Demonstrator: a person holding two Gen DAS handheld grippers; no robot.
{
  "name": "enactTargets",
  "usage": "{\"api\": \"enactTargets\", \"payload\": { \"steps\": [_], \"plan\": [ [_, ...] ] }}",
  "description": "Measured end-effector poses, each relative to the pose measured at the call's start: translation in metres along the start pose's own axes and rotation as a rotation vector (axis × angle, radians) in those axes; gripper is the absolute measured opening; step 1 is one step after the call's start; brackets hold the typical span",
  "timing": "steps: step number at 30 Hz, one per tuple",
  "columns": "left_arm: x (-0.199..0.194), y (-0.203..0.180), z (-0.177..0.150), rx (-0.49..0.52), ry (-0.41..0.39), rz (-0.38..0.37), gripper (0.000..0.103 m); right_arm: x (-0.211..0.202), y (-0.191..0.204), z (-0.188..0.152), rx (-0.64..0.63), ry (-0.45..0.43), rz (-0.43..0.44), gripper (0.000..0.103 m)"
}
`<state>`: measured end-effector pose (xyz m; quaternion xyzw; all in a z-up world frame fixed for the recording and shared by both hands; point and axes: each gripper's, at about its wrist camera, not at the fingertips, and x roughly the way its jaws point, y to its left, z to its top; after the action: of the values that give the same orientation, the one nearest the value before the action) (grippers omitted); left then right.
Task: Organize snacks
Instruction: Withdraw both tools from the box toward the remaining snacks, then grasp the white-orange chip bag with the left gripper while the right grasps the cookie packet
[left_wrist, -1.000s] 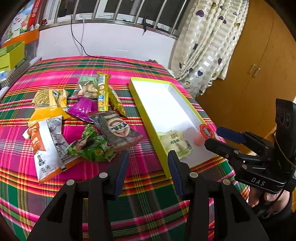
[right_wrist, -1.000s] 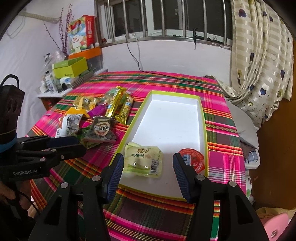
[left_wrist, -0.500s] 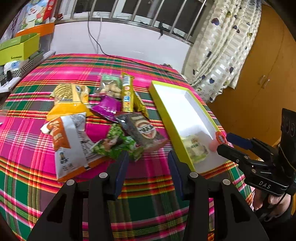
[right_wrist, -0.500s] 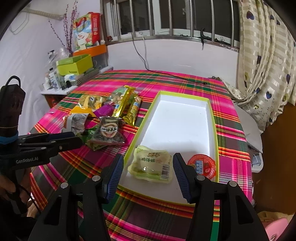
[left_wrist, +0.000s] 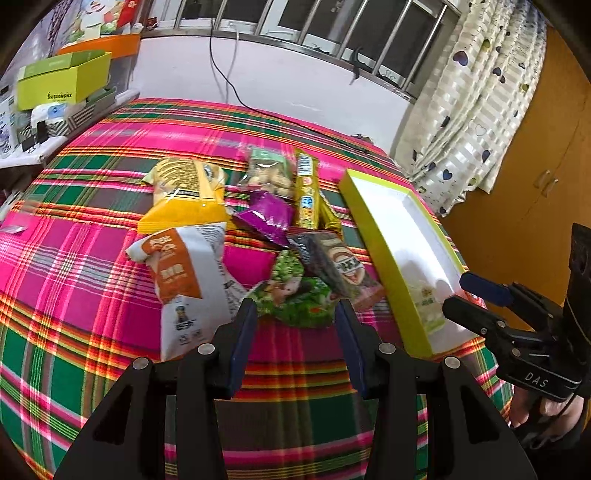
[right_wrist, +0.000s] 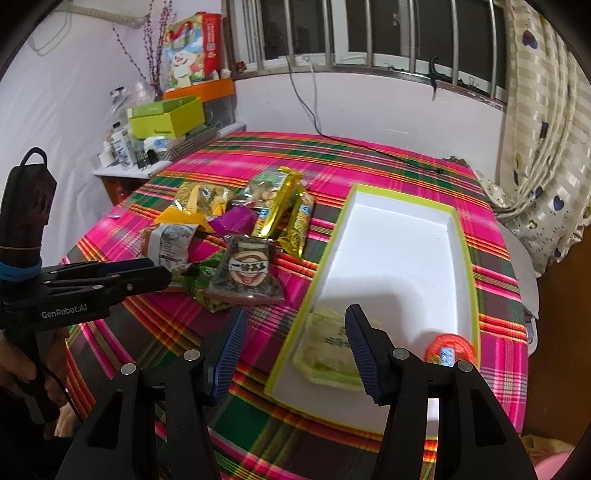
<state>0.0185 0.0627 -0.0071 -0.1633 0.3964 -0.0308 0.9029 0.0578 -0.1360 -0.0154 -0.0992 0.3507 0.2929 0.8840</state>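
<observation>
Snack packets (left_wrist: 258, 236) heaped on plaid cloth (left_wrist: 74, 295), just left of lime-rimmed tray (right_wrist: 467, 258) | pale green packet (right_wrist: 328, 350) and red-lidded cup (right_wrist: 448, 349) inside tray's near end | left gripper (left_wrist: 295, 314) jaws apart, empty, over green packet (left_wrist: 295, 295) | right gripper (right_wrist: 295, 332) jaws wide, empty, above tray's near edge

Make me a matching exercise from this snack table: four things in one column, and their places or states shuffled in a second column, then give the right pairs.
Things:
1. pale green packet
2. green crinkled packet
3. purple packet
4. right gripper

Places or states:
A. on the cloth, just ahead of the left gripper
B. open, nothing between its fingers
C. inside the white tray, at its near end
D. in the pile, beside the yellow stick packs

Pairs: 1-C, 2-A, 3-D, 4-B
</observation>
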Motion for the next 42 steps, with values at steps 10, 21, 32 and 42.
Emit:
{"api": "enactTargets", "payload": {
  "steps": [10, 21, 32, 42],
  "plan": [
    [0.0, 0.022, 0.008, -0.035, -0.012, 0.019, 0.045, 0.026, 0.021, 0.017, -0.044, 0.018, 0.03, 0.055],
    [-0.008, 0.035, 0.02, -0.045, -0.053, 0.049, 0.045, 0.056, 0.03, 0.027, -0.042, 0.051, 0.056, 0.056],
    [0.001, 0.061, 0.024, -0.106, -0.057, 0.129, 0.052, 0.08, 0.028, 0.032, -0.011, 0.09, 0.072, 0.058],
    [0.026, 0.059, 0.024, -0.119, 0.02, 0.124, 0.062, 0.1, 0.022, 0.033, 0.042, 0.135, 0.075, 0.058]
  ]
}}
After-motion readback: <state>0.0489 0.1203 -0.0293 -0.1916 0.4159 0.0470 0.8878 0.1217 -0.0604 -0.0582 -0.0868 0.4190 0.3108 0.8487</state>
